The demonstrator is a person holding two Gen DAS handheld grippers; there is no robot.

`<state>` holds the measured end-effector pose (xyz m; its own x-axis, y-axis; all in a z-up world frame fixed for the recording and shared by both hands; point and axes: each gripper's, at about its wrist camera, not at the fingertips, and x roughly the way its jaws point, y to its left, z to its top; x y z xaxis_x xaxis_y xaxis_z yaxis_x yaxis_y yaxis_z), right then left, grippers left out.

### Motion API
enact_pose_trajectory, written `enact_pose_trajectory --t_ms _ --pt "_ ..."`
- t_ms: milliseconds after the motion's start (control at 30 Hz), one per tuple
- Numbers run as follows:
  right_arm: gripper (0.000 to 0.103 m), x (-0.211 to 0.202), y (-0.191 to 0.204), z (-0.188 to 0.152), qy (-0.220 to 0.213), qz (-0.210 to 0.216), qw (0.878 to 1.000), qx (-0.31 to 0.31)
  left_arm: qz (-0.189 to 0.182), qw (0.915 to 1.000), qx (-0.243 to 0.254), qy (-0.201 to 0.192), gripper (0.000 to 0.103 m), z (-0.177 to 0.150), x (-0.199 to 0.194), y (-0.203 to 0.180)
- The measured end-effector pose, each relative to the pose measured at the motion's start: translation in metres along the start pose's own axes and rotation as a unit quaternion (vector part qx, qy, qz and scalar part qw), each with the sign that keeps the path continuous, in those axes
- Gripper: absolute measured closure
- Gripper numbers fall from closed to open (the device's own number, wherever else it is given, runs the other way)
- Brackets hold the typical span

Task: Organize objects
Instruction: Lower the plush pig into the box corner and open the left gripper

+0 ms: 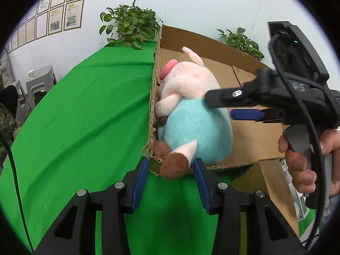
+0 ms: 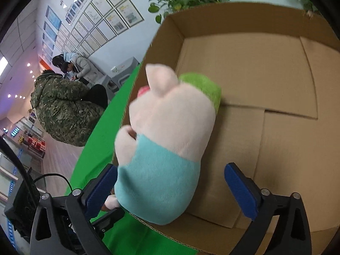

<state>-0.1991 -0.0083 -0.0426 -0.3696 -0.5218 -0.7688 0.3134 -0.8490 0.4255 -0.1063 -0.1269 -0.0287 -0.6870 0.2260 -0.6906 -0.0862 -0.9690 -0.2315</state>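
1. The left claw [image 1: 171, 166] sits nearest, its two blue pads spread open, one on either side of the toy's brown foot without pinching it.
2. One plush pig [image 1: 191, 114], pink-headed with a pale blue body, lies in the near left corner of the one cardboard box [image 1: 255, 140], its feet poking over the near rim.
3. The right claw [image 2: 170, 182] is open too, its pads wide apart around the pig's blue body.
4. One green plush item [image 2: 204, 87] lies just behind the pig's head.
5. The box stands on the green table [image 1: 85, 116].
6. Two potted plants [image 1: 129, 26] stand at the far edge.
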Motion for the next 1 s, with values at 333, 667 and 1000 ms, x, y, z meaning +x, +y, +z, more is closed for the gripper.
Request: enact_pose_trajectory --t_ms 333,667,1000 --pt "0.031 -0.004 0.004 -0.008 -0.011 0.027 1.000 -0.007 0.014 0.9998 0.006 -0.009 0.060 -0.004 0.003 -0.004" --pt "0.000 -0.092 0.013 -0.066 -0.107 -0.034 0.993 -0.036 0.046 0.9971 0.010 -0.060 0.059 -0.004 -0.041 -0.015" --pt "0.000 -0.221 -0.016 -0.177 -0.210 -0.047 0.977 -0.006 0.030 0.9872 0.036 -0.152 0.024 -0.013 -0.102 -0.067"
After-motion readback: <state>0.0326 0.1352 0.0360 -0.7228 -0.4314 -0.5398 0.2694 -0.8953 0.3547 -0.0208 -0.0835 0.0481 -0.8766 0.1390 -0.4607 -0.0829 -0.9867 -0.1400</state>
